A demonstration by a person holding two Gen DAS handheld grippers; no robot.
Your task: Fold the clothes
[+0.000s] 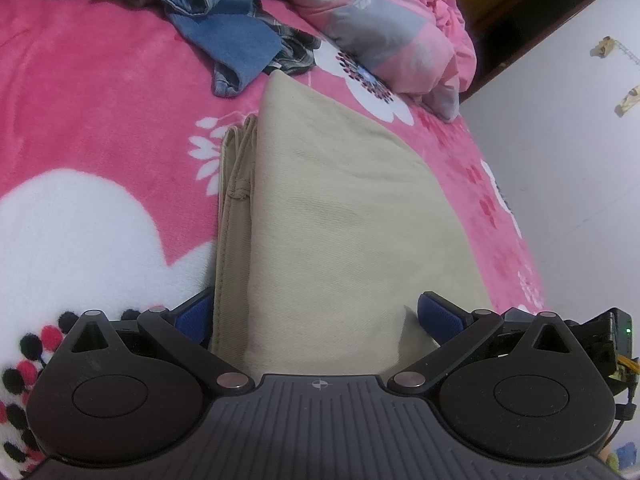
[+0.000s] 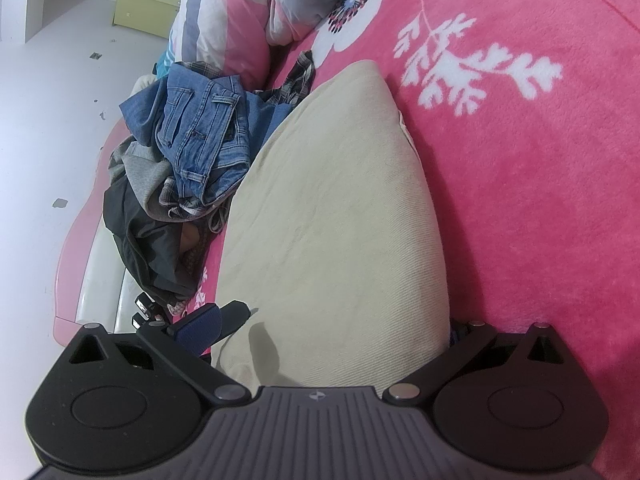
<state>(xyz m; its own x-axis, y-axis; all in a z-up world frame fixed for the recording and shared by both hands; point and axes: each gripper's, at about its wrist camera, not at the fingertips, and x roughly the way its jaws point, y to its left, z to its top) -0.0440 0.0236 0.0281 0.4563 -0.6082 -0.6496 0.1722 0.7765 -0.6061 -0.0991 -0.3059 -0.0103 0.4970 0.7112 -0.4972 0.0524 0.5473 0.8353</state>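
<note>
You're looking at beige trousers point(image 1: 340, 216), plain, with a fine diagonal weave. Under them the blanket point(image 1: 100, 100) runs hot pink with big white flowers, white leaf sprigs, and black-and-red dotted centres. Your pads point(image 1: 442, 316) are deep blue on black gripper bodies. Up ahead, the jeans point(image 2: 200, 140) show faded blue denim with pale stitching; beside them a plaid shirt point(image 2: 298, 76), grey-and-dark checks as far as you can tell. A grey garment point(image 2: 140, 176) and a black one point(image 2: 144, 240) sit below. The duvet point(image 1: 384, 24) is pink, grey and white blocks.
</note>
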